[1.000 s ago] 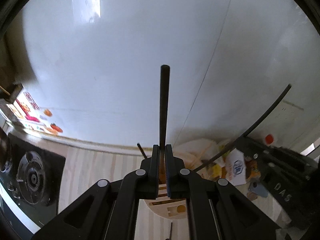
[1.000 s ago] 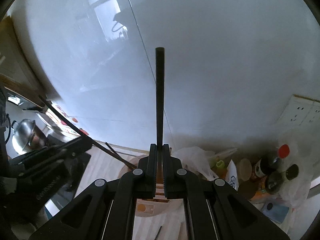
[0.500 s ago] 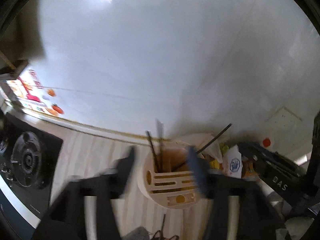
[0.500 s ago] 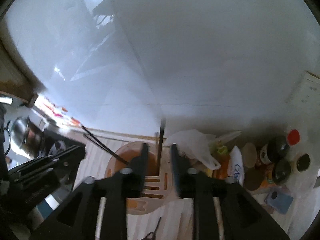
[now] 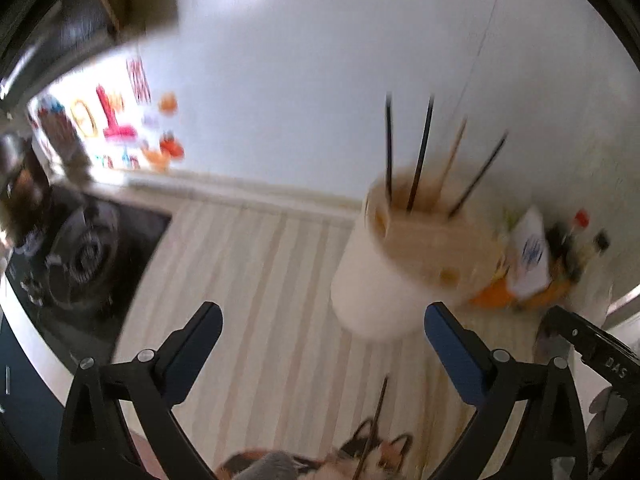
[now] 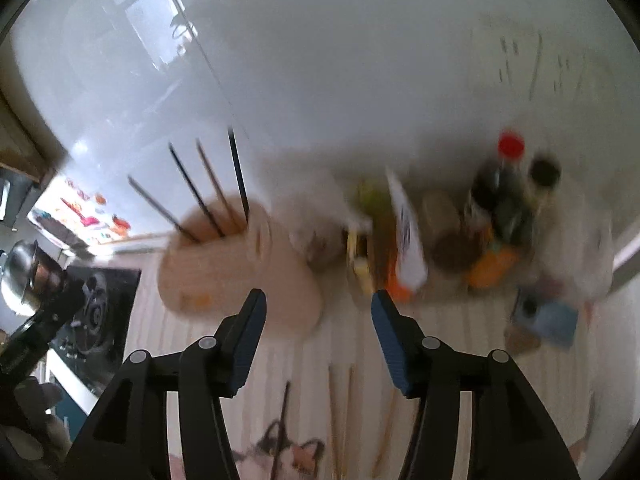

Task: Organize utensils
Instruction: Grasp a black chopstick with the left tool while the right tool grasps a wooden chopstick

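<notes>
A cream utensil holder point(image 5: 408, 264) stands on the striped counter with several chopsticks point(image 5: 420, 152) upright in it. My left gripper point(image 5: 323, 312) hangs in front of and left of it, jaws wide and still opening, nothing between them. In the right wrist view the holder point(image 6: 240, 272) and its chopsticks point(image 6: 208, 192) lie ahead to the left. My right gripper point(image 6: 318, 297) is opening too, and its pads touch nothing. Loose chopsticks point(image 6: 340, 412) lie on the counter below it, and a dark one point(image 5: 374, 420) lies by a cat-print cloth point(image 5: 384, 456). Both views are motion-blurred.
A black gas hob point(image 5: 84, 256) fills the counter's left side, with a steel pot point(image 6: 24, 272) beyond it. Bottles point(image 6: 504, 200), a white packet point(image 5: 532, 248) and bags crowd the right by the white wall. The right gripper's body point(image 5: 592, 352) shows at the left view's right edge.
Both grippers were shut on dark chopsticks held upright above the holder. Their jaws have opened, the chopsticks now stand in the holder, and both hands have pulled back and down.
</notes>
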